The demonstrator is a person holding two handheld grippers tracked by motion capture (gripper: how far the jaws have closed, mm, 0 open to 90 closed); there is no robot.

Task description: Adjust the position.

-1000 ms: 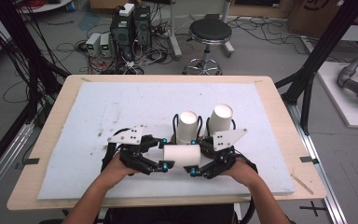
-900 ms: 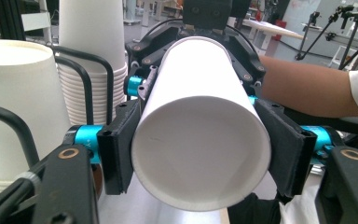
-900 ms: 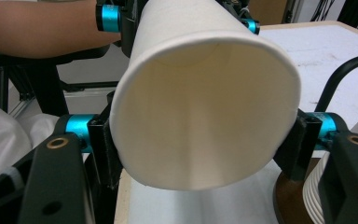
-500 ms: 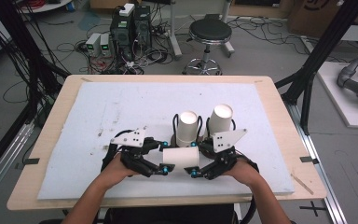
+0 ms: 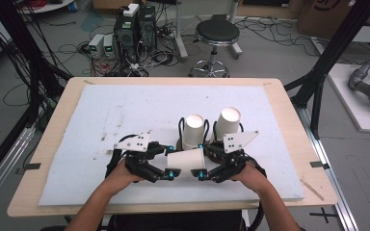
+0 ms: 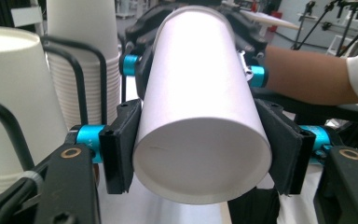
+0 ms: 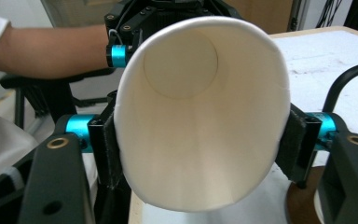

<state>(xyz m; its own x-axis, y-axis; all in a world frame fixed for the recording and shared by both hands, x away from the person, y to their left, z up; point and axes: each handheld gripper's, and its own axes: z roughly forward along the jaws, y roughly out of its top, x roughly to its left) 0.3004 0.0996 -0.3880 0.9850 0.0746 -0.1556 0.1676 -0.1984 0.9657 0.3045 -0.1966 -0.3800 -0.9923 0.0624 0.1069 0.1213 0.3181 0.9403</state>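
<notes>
A white paper cup lies level above the board's front, held between both grippers. My left gripper takes its closed base end. Its jaws have just been opening, and in the left gripper view the cup sits between them, both pads against its sides. My right gripper is shut on the mouth end. In the right gripper view the cup's rim is squeezed into an oval between the pads.
Two stacks of white cups stand in black wire holders just behind the grippers. A white foam board covers the wooden table. A stool and computer gear stand on the floor beyond.
The left gripper's jaws stand wider apart around the cup's base than before. The cup and both hands have stayed in place.
</notes>
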